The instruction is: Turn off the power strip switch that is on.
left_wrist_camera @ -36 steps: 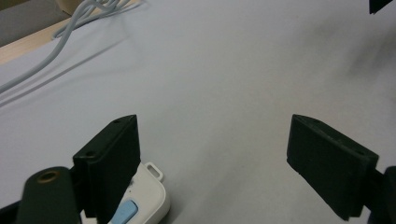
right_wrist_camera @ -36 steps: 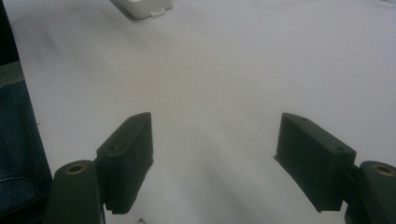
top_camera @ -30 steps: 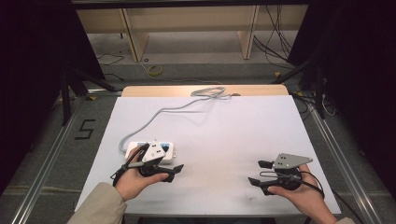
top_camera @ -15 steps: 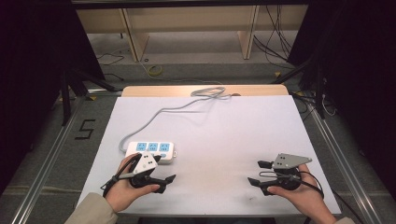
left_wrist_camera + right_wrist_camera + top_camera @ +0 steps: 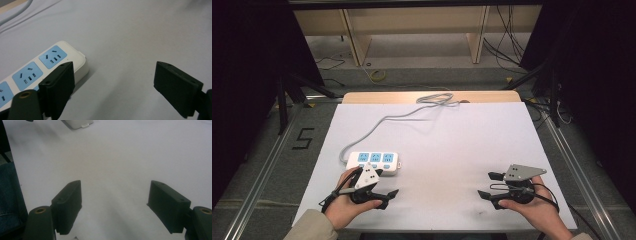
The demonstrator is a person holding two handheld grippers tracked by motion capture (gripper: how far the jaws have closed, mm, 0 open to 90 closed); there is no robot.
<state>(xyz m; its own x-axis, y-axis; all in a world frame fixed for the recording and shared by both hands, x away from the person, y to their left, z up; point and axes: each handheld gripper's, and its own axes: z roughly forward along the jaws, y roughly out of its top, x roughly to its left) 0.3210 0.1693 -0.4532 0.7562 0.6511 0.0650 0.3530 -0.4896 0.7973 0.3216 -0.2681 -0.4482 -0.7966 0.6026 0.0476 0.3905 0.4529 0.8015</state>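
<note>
**Power strip at the near-left of the mat, both grippers released**

Power strip (image 5: 374, 162), white with three blue socket faces, lay flat on the white mat (image 5: 447, 135) toward my near-left; its grey cord (image 5: 397, 116) ran away to a loose coil (image 5: 438, 98) at the far edge. My left gripper (image 5: 384, 196) hovered just on my side of the strip, jaws spread wide and holding nothing; in the left gripper view the strip's end (image 5: 62, 62) sat beside one jaw, outside the gap between them. My right gripper (image 5: 490, 186) rested well apart at the near-right, likewise spread and empty, with bare mat between its jaws in the right gripper view.

I judged the step in hand to be the approach, the strip not yet grasped. The next move called for swinging my left gripper toward the strip so that the jaws straddled its narrow width, then closing on the long sides rather than on the socket faces.

Open room was ample: the mat's centre and right lay bare. The near edge of the table (image 5: 442, 227) ran close under both my hands, so any drag of the strip was better directed away from me, with slack left in the cord.
</note>
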